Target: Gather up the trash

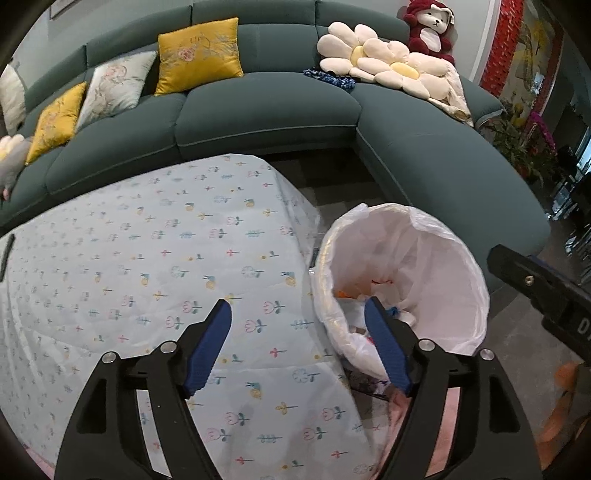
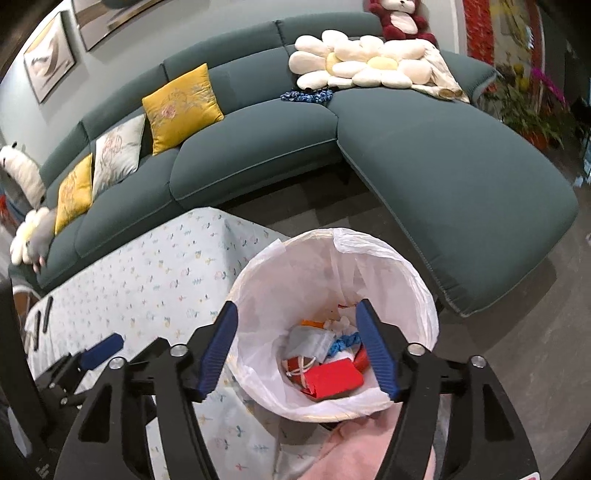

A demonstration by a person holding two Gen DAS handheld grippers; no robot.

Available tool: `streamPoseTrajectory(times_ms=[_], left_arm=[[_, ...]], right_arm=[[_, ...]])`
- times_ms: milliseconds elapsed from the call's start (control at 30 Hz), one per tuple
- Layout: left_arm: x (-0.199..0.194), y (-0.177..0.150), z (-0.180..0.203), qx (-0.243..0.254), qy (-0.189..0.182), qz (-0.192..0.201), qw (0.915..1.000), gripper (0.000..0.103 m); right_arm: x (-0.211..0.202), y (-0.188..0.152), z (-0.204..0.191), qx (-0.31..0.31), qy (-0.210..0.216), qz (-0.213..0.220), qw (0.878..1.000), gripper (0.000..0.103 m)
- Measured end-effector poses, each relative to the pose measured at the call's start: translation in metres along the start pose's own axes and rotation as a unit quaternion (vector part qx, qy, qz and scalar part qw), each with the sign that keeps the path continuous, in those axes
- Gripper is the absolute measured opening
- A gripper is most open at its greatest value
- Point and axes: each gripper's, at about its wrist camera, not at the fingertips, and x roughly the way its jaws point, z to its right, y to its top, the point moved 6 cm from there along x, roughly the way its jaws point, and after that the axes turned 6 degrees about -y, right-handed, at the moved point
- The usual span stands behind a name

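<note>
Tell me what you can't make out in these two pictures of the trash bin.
- Left wrist view: most of the trash in the bin is hidden by its near wall and a finger of the left hand-held gripper.
- Right wrist view: the dark slim things at the tablecloth edge are too small to name.
- Both views: the bin's base is hidden.

A home living room. A long teal corner sofa [image 2: 258, 122] dominates it, with yellow cushions [image 2: 183, 107], flower-shaped pillows [image 2: 354, 62] and a red plush bear [image 2: 400, 20] along its back. Framed pictures [image 2: 50, 55] hang on the wall behind the sofa, potted flowers [image 2: 528, 103] stand at its right end, and a desk under a flowered cloth [image 2: 155, 284] stands before it.
</note>
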Motion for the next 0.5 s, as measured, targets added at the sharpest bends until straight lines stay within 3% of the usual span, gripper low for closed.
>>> streamPoseTrajectory(times_ms=[100, 167, 333, 400, 500], left_arm=[[-0.004, -0.005, -0.002, 0.006, 0.009, 0.003, 0.9999, 0.081], [-0.007, -0.009, -0.003, 0.008, 0.012, 0.003, 0.9999, 0.086], [-0.01, -0.017, -0.007, 0.002, 0.012, 0.003, 0.9999, 0.091], [-0.01, -0.022, -0.01, 0.0, 0.016, 0.0, 0.9999, 0.091], [-0.009, -0.027, -0.014, -0.006, 0.02, -0.004, 0.9998, 0.091]], right_arm=[[-0.006, -0.005, -0.001, -0.013, -0.011, 0.002, 1.0, 0.072], [-0.008, -0.009, 0.0, -0.023, -0.018, 0.001, 1.0, 0.084], [-0.011, -0.022, -0.001, -0.04, -0.026, -0.002, 0.999, 0.087], [-0.011, -0.026, 0.0, -0.042, -0.028, -0.002, 0.999, 0.096], [-0.011, -0.032, 0.001, -0.047, -0.034, -0.005, 0.998, 0.096]])
